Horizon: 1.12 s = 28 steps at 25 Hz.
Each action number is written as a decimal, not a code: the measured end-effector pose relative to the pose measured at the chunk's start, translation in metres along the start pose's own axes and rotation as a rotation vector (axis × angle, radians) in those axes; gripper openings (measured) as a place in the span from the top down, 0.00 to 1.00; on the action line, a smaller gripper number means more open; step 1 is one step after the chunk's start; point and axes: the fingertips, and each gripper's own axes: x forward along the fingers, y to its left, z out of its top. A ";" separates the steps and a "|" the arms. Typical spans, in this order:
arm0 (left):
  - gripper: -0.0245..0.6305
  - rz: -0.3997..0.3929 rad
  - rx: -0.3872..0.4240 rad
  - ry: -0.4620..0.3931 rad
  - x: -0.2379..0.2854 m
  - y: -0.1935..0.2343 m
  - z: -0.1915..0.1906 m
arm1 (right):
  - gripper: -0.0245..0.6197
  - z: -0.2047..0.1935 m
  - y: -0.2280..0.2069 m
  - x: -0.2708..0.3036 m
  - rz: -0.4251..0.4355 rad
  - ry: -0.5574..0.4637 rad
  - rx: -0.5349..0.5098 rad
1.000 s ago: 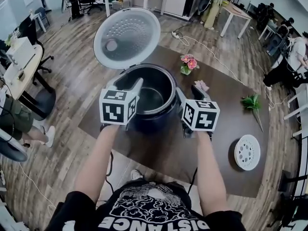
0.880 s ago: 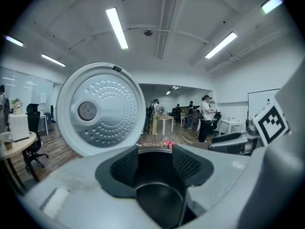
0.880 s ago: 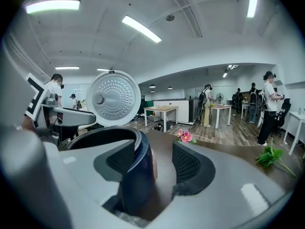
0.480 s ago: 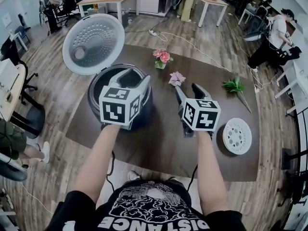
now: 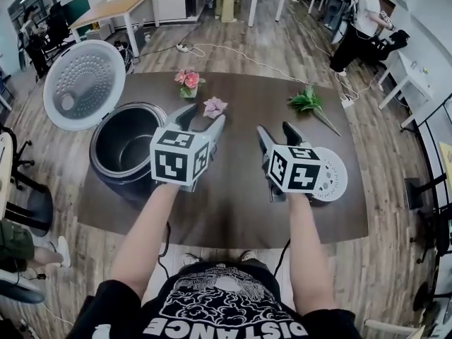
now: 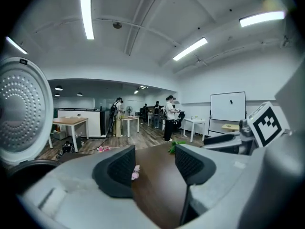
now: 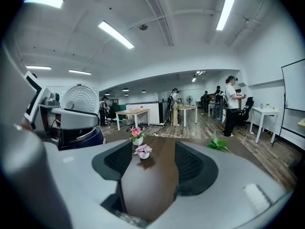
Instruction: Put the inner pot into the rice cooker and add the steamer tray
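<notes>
At the left end of the bench (image 5: 240,210) the rice cooker (image 5: 116,179) stands lid up, with the inner pot (image 5: 131,143) seated inside. The left claw (image 5: 205,115) hovers just right of it, jaws apart and empty. The right claw (image 5: 275,128) hangs mid-bench, likewise parted with nothing between its pads. The steamer tray (image 5: 334,179) lies flat just right of it, partly behind its marker cube. A second ago both claws flanked the pot at the cooker; they have since swung right, jaws opening. Bare bench lies between cooker and tray, and the near edge runs under the wrists.
</notes>
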 end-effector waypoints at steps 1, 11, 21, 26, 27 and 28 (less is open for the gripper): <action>0.57 -0.021 0.003 0.004 0.008 -0.011 0.000 | 0.52 -0.003 -0.011 -0.006 -0.017 0.002 0.005; 0.55 -0.196 0.018 0.056 0.069 -0.120 -0.015 | 0.51 -0.032 -0.113 -0.066 -0.167 0.021 0.066; 0.55 -0.309 0.030 0.129 0.119 -0.216 -0.045 | 0.51 -0.073 -0.205 -0.121 -0.285 0.053 0.131; 0.55 -0.341 0.021 0.182 0.144 -0.253 -0.066 | 0.51 -0.097 -0.242 -0.137 -0.315 0.086 0.166; 0.55 -0.347 0.014 0.195 0.149 -0.260 -0.072 | 0.51 -0.104 -0.249 -0.139 -0.320 0.096 0.174; 0.55 -0.352 0.006 0.209 0.153 -0.266 -0.079 | 0.51 -0.110 -0.255 -0.140 -0.324 0.105 0.182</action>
